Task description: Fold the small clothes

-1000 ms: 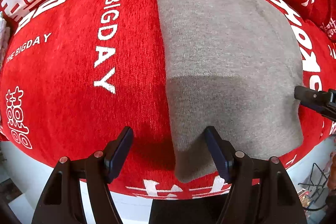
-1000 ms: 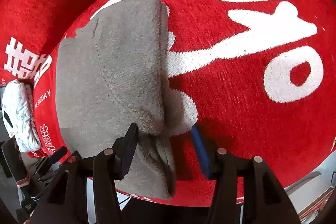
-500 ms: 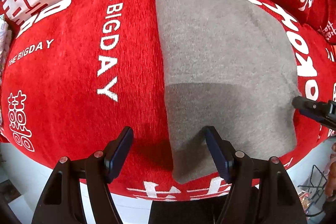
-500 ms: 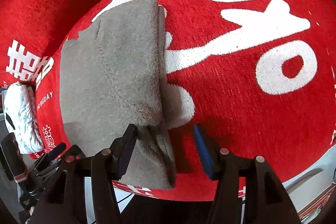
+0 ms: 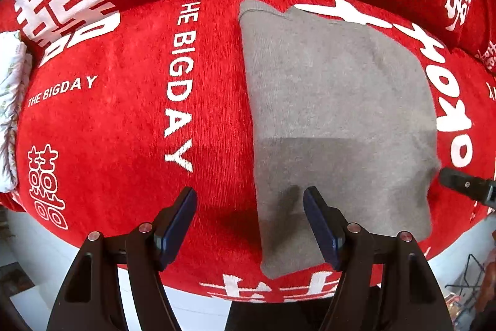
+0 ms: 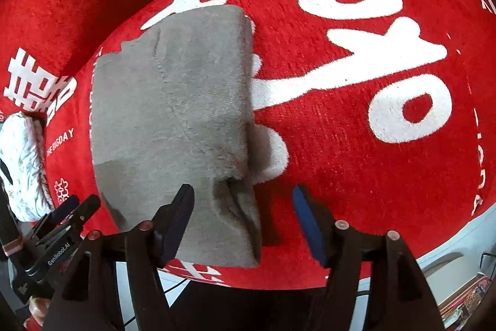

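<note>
Tongs first: the left gripper [image 5: 249,202] points down over the near part of the red cushion cover [image 5: 117,145], its two blue-padded jaws spread wide with nothing pinched — the left-side jaw stands over bare red cloth, the other over the near left corner of the grey garment [image 5: 338,120], and neither pad presses on the fabric. The right gripper [image 6: 243,200] also points steeply down, its jaws opening; the left-side jaw sits over the garment's near right corner, where the layers bunch into small wrinkles, while the other jaw hangs over red cloth beside it, and the pads do not grip anything. In the left wrist view a dark fingertip of the right gripper shows at the garment's right edge. The grey garment [image 6: 173,101] lies folded into a flat, roughly rectangular stack on the cushion cover, a seam running down its upper layer, its near edge close to the front of the cushion. White lettering reading THE BIGDAY [image 5: 179,82] runs along the cover just left of the garment — larger white characters spread to its right. A white patterned bundle [image 6: 23,166] sits well apart at the far left.
</note>
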Motion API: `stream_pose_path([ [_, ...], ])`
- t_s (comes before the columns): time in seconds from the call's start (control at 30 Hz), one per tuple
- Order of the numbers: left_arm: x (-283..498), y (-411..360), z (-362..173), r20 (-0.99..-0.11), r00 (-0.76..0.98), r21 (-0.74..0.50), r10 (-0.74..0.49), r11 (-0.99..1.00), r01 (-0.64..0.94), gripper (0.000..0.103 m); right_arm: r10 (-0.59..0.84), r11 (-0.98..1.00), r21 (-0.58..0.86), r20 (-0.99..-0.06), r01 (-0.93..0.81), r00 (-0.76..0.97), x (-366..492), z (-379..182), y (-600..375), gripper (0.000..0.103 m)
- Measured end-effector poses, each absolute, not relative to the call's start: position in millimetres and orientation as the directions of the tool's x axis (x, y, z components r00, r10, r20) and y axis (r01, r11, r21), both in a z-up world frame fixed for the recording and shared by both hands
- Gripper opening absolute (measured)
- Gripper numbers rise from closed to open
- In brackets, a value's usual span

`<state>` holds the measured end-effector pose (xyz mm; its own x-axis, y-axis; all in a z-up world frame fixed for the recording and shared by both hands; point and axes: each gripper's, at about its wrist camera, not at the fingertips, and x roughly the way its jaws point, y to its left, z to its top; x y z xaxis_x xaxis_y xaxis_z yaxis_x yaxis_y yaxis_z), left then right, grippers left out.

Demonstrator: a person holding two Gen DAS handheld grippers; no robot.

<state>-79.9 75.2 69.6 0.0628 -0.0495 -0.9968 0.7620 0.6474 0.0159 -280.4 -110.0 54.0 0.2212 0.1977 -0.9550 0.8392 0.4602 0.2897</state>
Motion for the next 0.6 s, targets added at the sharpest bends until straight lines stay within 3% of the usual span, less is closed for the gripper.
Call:
stream_pose_path([
  [0.1, -78, 71, 76, -0.997, 0.065, 0.024, -0.041, 0.636, 0.771, 0.072, 0.189, 0.476, 0.283, -0.958, 0.832, 0.218, -275, 63, -108, 0.074],
  [0.13, -80, 69, 79, -0.996, 0.078, 0.034, -0.043, 0.632, 0.774, 0.082, 0.184, 0.481, 0.281, -0.958, 0.83, 0.218, -273, 66, -107, 0.081],
  [0.2, -80, 68, 87, -0.994, 0.098, 0.048, -0.046, 0.623, 0.781, 0.103, 0.169, 0.492, 0.28, -0.96, 0.824, 0.225, -269, 75, -106, 0.082],
  [0.6, -73, 69, 113, -0.994, 0.079, 0.012, -0.069, 0.676, 0.737, 0.103, -0.052, 0.62, 0.09, -0.986, 0.779, 0.156, -250, 128, -91, 0.085],
])
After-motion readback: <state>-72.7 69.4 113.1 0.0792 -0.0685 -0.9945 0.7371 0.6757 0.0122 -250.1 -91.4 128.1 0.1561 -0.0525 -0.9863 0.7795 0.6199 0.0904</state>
